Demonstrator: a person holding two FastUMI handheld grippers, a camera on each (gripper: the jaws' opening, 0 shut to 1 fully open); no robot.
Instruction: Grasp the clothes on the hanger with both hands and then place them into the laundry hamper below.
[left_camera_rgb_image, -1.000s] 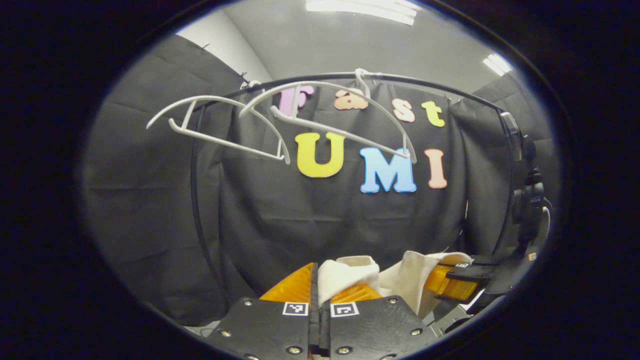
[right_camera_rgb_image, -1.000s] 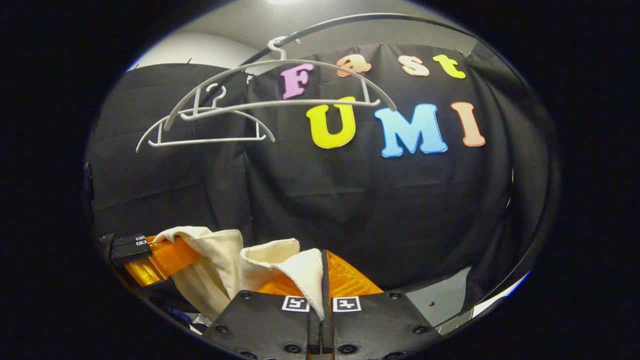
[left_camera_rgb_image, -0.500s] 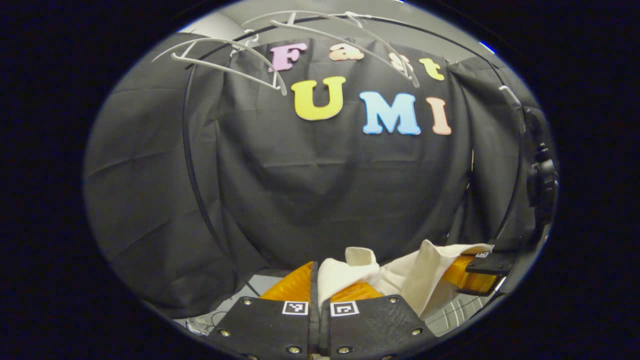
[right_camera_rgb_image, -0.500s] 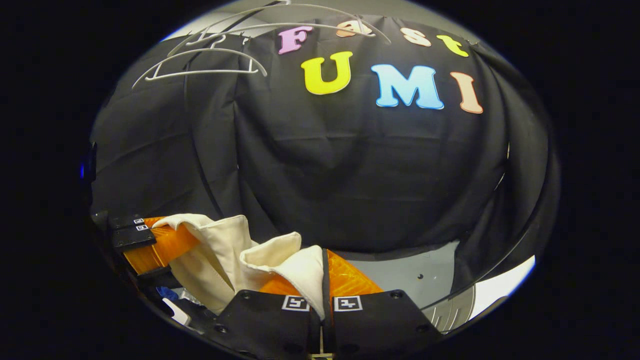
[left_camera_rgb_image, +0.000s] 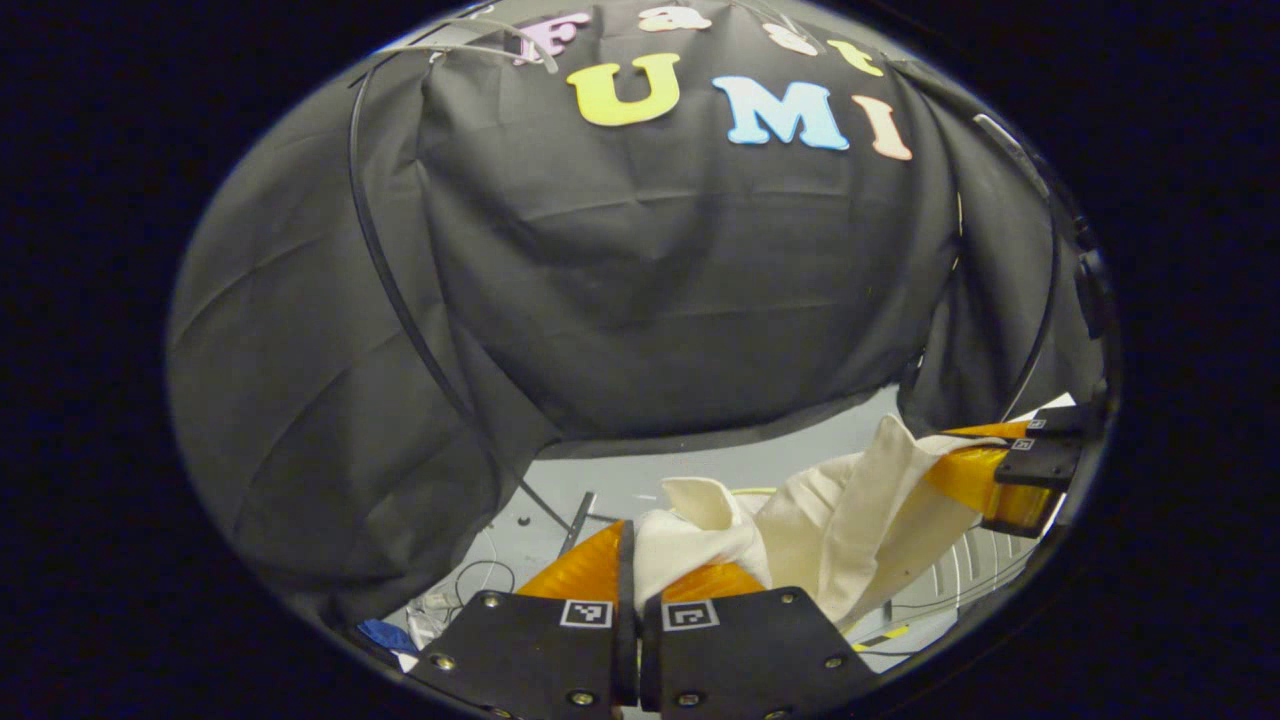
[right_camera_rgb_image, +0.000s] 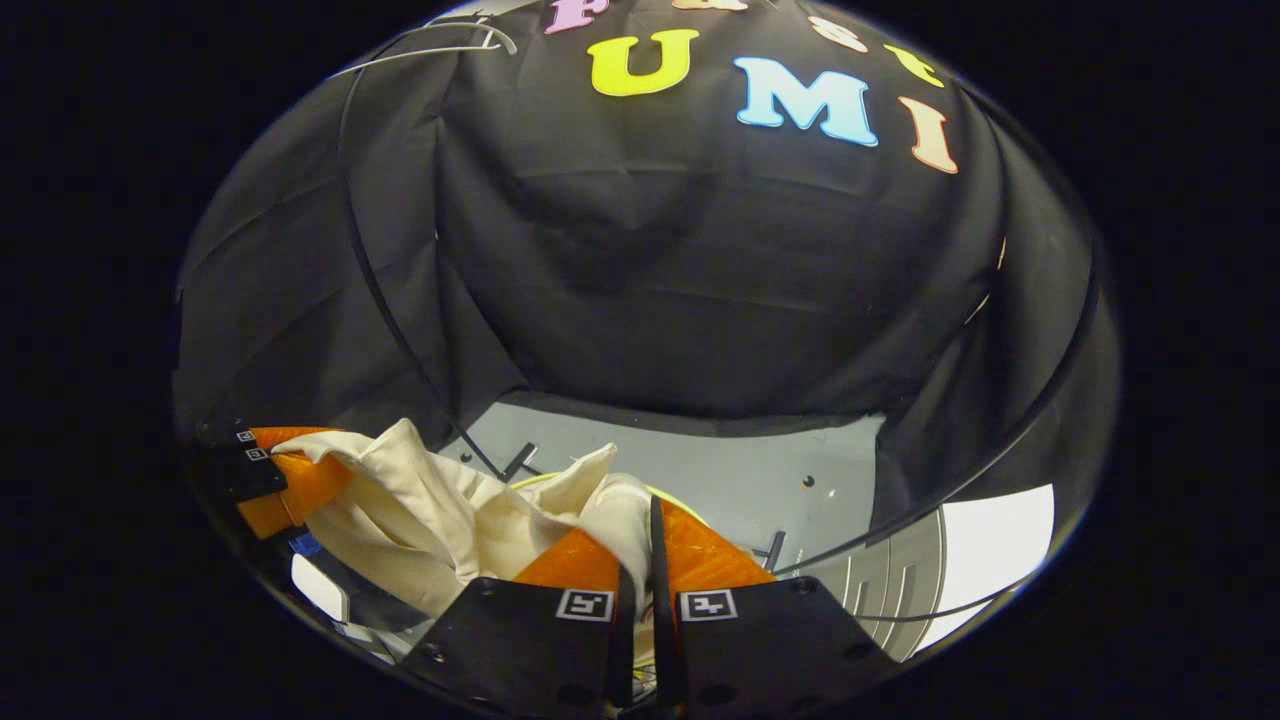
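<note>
A cream garment (left_camera_rgb_image: 850, 510) hangs stretched between my two grippers, off the hangers. In the left gripper view my left gripper (left_camera_rgb_image: 632, 548) is shut on one bunched end of it, and the right gripper (left_camera_rgb_image: 1005, 470) holds the other end at the far right. Seen from the right gripper view, my right gripper (right_camera_rgb_image: 646, 520) is shut on a fold of the garment (right_camera_rgb_image: 420, 510), with the left gripper (right_camera_rgb_image: 275, 470) at the far left. A thin yellow rim (right_camera_rgb_image: 528, 482) peeks out just behind the cloth; I cannot tell what it belongs to.
Two bare white hangers (right_camera_rgb_image: 440, 45) sit high up on the black rack pole (left_camera_rgb_image: 395, 290). Grey floor (right_camera_rgb_image: 720, 470) lies below the booth's cloth wall. A white slatted thing (right_camera_rgb_image: 900, 590) is low on the right, and small clutter (left_camera_rgb_image: 440, 610) lies low on the left.
Both grippers have come down and tipped downward with the garment between them. The hangers have slid up to the top edge and the grey floor has come into sight.
</note>
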